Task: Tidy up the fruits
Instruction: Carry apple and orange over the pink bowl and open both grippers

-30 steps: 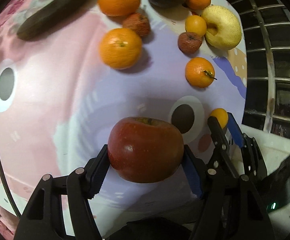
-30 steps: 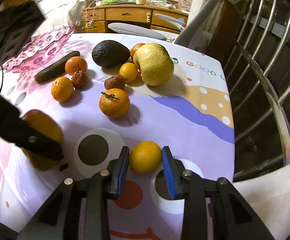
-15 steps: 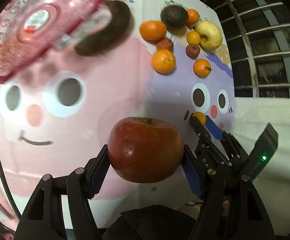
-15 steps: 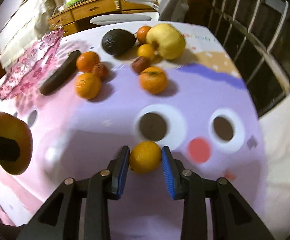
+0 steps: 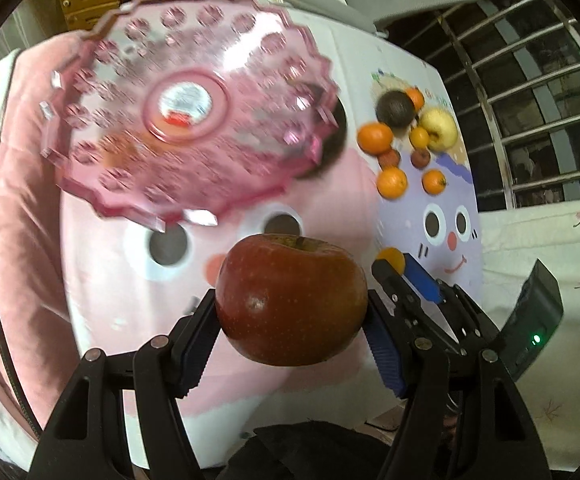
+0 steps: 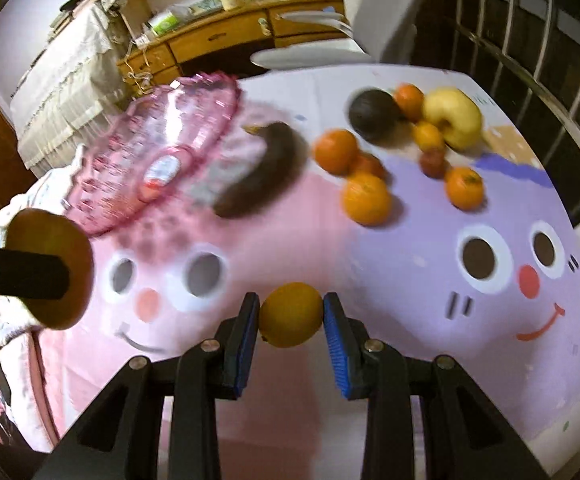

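My left gripper (image 5: 292,316) is shut on a big red apple (image 5: 290,300), held up over the cartoon tablecloth. My right gripper (image 6: 291,316) is shut on a small yellow-orange citrus (image 6: 291,314); that citrus (image 5: 390,259) also peeks out beside the apple in the left wrist view. The apple (image 6: 55,268) and a left finger show at the left edge of the right wrist view. A pink scalloped plastic fruit plate (image 5: 193,120) (image 6: 161,148) lies at the far left of the table, beyond both grippers.
Several oranges (image 6: 366,198), a dark avocado (image 6: 374,114), a yellow apple (image 6: 454,118) and small reddish fruits (image 6: 432,162) cluster at the far right. A dark banana (image 6: 257,176) lies beside the plate. Window bars (image 5: 530,92) run along the right; a wooden dresser (image 6: 217,40) stands behind.
Both grippers have risen and swung left, each keeping its fruit. The pink plate has come into view and the fruit cluster has shrunk toward the far right.
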Action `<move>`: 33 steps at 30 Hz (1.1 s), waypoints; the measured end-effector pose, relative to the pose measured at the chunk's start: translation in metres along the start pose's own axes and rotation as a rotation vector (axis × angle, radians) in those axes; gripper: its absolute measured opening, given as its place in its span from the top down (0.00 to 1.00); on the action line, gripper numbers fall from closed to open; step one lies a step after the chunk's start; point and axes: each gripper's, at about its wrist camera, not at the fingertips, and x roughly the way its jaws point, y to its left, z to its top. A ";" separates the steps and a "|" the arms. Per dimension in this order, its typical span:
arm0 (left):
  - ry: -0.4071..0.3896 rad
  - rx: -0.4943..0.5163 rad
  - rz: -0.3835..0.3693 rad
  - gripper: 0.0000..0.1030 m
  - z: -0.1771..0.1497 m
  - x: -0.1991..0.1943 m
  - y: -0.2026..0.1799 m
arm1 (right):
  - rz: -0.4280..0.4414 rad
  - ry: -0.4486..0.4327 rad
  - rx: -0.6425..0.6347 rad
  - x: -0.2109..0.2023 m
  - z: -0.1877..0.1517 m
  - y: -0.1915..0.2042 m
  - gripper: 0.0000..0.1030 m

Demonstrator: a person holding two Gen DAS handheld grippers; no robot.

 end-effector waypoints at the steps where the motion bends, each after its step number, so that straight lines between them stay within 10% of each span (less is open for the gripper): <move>1: -0.010 0.002 0.001 0.34 0.004 -0.005 0.005 | 0.008 -0.009 0.000 -0.002 0.003 0.007 0.68; 22: -0.112 -0.035 0.052 0.34 0.087 -0.002 0.098 | 0.177 -0.008 0.123 0.048 0.075 0.085 0.68; 33: -0.083 -0.034 0.050 0.34 0.098 0.021 0.114 | 0.115 0.035 0.112 0.069 0.078 0.098 0.67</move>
